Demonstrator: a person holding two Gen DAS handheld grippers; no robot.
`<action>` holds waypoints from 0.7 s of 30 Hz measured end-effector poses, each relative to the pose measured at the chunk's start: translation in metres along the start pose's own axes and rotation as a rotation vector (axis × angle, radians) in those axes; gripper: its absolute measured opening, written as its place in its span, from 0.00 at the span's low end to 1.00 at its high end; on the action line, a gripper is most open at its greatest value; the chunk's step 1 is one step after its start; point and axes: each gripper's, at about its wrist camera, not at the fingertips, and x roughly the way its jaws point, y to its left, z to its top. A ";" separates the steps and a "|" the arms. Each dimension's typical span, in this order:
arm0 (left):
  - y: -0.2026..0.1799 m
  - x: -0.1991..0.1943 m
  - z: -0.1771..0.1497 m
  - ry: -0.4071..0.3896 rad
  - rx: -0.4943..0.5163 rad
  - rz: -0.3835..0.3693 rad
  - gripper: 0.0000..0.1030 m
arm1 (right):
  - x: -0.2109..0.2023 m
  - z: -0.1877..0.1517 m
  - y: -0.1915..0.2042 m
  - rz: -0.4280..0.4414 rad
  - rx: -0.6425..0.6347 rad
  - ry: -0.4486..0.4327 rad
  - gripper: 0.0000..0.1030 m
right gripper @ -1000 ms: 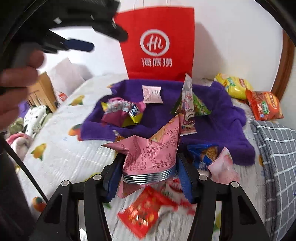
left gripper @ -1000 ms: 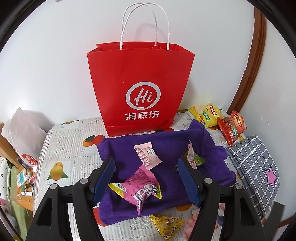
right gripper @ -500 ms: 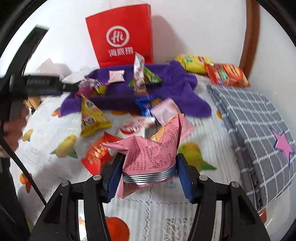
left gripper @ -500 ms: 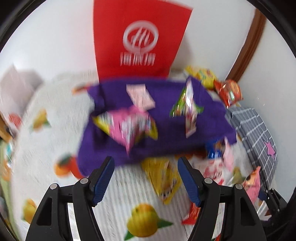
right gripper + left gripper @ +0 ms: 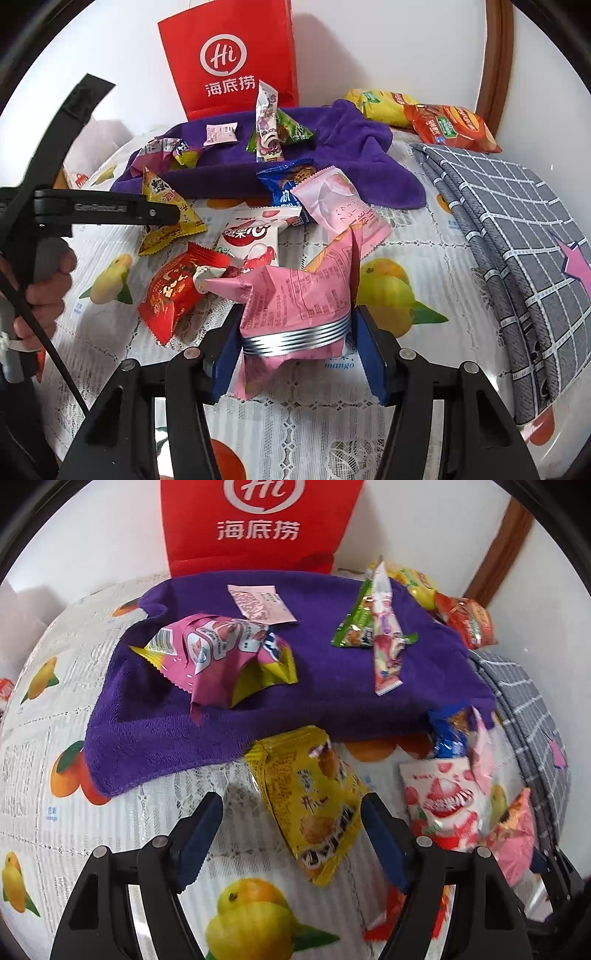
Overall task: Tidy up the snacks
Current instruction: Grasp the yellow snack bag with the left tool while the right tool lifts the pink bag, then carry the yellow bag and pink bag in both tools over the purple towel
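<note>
A yellow snack packet (image 5: 310, 805) lies on the fruit-print tablecloth (image 5: 122, 834), just in front of the purple towel (image 5: 332, 701). My left gripper (image 5: 291, 799) is low over it. Its jaws are opening, with the packet between them and the pads not pressing on it. My right gripper (image 5: 297, 325) is shut on a crumpled pink snack packet (image 5: 295, 299), held above the cloth. On the towel (image 5: 354, 162) lie a pink-and-yellow packet (image 5: 218, 657), a small pink sachet (image 5: 260, 603) and a green packet under a long pink one (image 5: 384, 635).
A red paper bag (image 5: 229, 62) stands behind the towel. Red (image 5: 177, 291), white strawberry (image 5: 251, 236), blue (image 5: 284, 184) and pale pink (image 5: 340, 206) packets lie loose on the cloth. A folded grey checked cloth (image 5: 517, 236) is at the right. A hand (image 5: 48, 284) holds the left gripper.
My left gripper came down from over the purple towel to the yellow packet in front of it, and its jaws widened. My right gripper drew back from the towel, still holding the pink packet.
</note>
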 end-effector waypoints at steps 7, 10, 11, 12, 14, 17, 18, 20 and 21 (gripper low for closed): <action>-0.005 0.001 -0.003 -0.022 0.010 -0.038 0.46 | 0.001 0.001 -0.002 0.010 0.009 0.003 0.56; -0.009 -0.003 -0.007 -0.016 0.027 -0.015 0.45 | -0.002 0.003 -0.001 0.020 0.014 0.008 0.55; -0.010 -0.004 -0.008 -0.013 0.025 -0.017 0.45 | -0.004 0.004 -0.001 0.026 0.017 0.010 0.55; -0.010 -0.007 -0.010 -0.013 0.023 -0.022 0.45 | -0.006 0.005 -0.001 0.027 0.019 0.009 0.55; -0.008 -0.019 -0.014 -0.027 0.022 -0.036 0.45 | -0.015 0.008 -0.001 0.022 0.018 -0.009 0.55; -0.004 -0.043 -0.017 -0.051 0.010 -0.065 0.45 | -0.032 0.017 -0.001 0.024 0.016 -0.050 0.55; -0.002 -0.050 -0.015 -0.062 0.010 -0.067 0.45 | -0.038 0.022 0.000 0.025 0.016 -0.064 0.55; 0.002 -0.070 -0.011 -0.104 0.014 -0.051 0.45 | -0.050 0.034 0.001 0.016 0.013 -0.090 0.55; 0.003 -0.077 -0.009 -0.120 0.017 -0.044 0.45 | -0.056 0.042 0.001 0.011 0.015 -0.104 0.55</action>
